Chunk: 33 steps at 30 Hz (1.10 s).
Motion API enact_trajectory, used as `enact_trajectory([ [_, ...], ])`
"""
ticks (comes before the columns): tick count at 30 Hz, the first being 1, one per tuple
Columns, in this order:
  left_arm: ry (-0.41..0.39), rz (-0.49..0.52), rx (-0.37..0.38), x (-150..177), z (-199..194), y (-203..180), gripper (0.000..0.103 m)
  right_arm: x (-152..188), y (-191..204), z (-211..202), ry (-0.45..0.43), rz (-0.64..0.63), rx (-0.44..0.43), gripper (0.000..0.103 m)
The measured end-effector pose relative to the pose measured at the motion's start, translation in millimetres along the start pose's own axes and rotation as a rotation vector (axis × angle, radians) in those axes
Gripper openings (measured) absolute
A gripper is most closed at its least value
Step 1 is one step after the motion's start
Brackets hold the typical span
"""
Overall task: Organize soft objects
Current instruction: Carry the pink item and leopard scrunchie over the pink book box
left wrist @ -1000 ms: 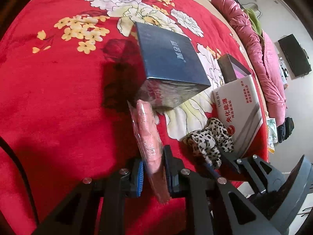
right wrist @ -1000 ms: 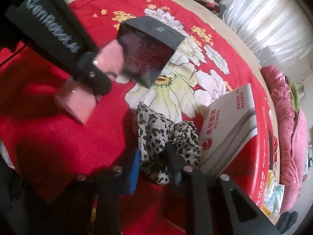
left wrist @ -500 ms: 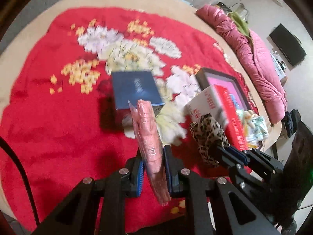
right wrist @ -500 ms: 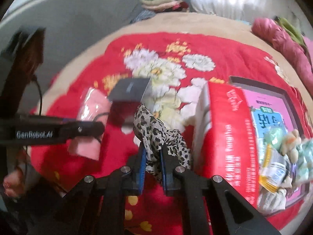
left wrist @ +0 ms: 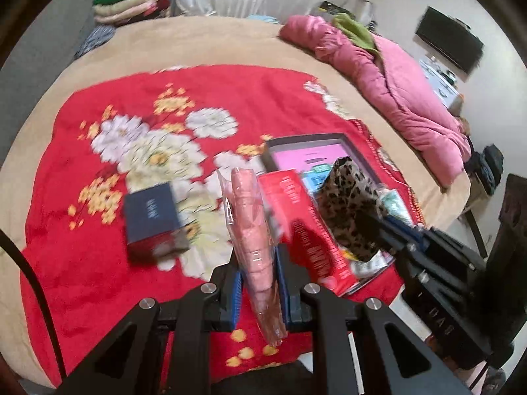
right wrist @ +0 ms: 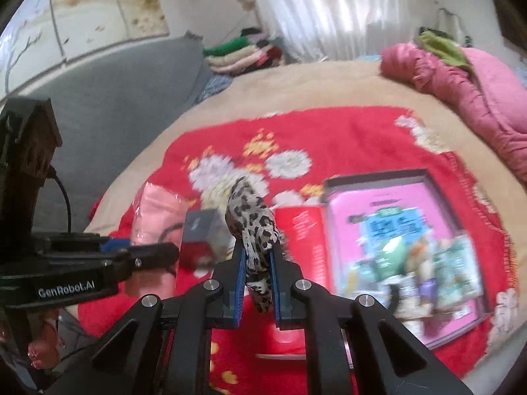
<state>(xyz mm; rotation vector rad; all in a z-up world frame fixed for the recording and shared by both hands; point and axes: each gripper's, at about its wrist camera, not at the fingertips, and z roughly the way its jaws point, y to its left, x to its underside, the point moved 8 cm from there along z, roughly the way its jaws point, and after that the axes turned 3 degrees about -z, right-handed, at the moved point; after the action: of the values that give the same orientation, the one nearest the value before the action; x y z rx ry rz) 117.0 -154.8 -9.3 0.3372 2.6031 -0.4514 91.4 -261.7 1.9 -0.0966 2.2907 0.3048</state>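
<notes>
My left gripper (left wrist: 258, 275) is shut on a pink soft item in clear plastic wrap (left wrist: 252, 223) and holds it high above the red floral blanket (left wrist: 98, 263). It also shows in the right wrist view (right wrist: 154, 217). My right gripper (right wrist: 257, 273) is shut on a leopard-print cloth (right wrist: 252, 227), which hangs to the right in the left wrist view (left wrist: 349, 207). Below lies an open box with a pink lining (right wrist: 388, 210) that holds several small packets (right wrist: 425, 263). Its red and white lid (left wrist: 306, 230) stands against its left side.
A dark blue box (left wrist: 151, 219) sits on the blanket left of the lid. A pink quilt (left wrist: 395, 92) lies along the bed's right side. Folded clothes (right wrist: 243, 52) are stacked at the far edge. A grey headboard (right wrist: 108, 98) is on the left.
Both grippers have risen well above the bed with their items. The boxes look smaller and the open box's inside has come into view.
</notes>
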Motion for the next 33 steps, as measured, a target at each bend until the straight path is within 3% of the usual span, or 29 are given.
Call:
enact_trajectory([
  [9,0.005,0.1,-0.012,-14,14,-68,0.019,-20,-81,-63,-0.101,0.06,0.153,0.014],
  [14,0.024,0.137,-0.006,-13,29,-95,0.019,-12,-108,-77,-0.107,0.094,0.174,0.014],
  [23,0.048,0.18,-0.01,-12,55,-125,0.019,-3,-131,-80,-0.106,0.122,0.189,0.014],
  [33,0.109,0.194,-0.01,-5,95,-133,0.019,11,-139,-56,-0.053,0.114,0.183,0.014],
])
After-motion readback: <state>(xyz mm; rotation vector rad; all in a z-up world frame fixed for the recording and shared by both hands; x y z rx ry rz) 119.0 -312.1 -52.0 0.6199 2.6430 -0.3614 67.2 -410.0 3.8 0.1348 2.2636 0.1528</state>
